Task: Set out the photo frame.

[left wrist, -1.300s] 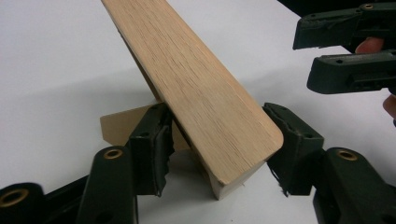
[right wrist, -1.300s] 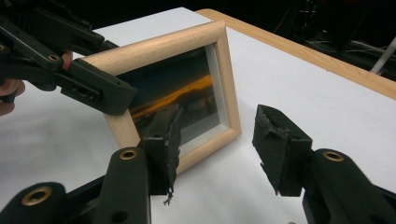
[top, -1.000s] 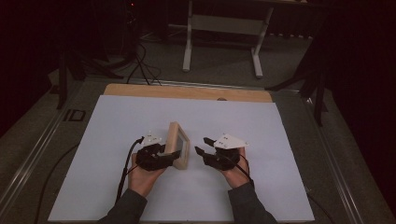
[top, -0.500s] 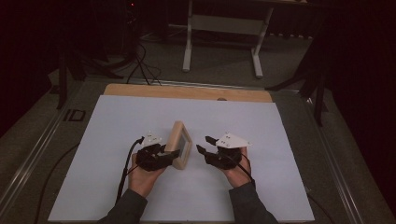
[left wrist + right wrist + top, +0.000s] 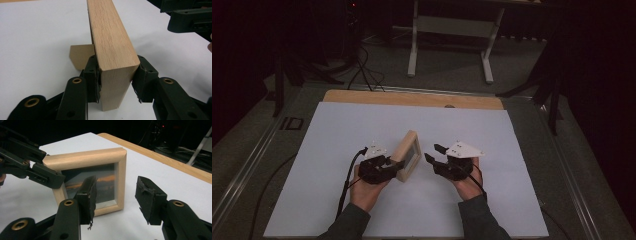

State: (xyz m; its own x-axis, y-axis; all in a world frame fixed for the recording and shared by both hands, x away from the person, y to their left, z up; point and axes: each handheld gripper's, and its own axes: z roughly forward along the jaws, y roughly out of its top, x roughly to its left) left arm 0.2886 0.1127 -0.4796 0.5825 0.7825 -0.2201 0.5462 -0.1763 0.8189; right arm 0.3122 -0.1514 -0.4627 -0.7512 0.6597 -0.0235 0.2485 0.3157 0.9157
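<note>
Our left gripper (image 5: 115, 82) has just been closing its jaws, and in the left gripper view the pads now press both faces of the wooden picture frame (image 5: 112, 50) at its near corner, with its back stand (image 5: 81, 55) poking out at left. In the high view the frame (image 5: 408, 156) stands upright at the centre of the white sheet (image 5: 337, 130), as it did a second ago. Our right gripper (image 5: 115, 197) hangs agape, empty, facing the glass. We judge the frame secured, ready for lifting.
</note>
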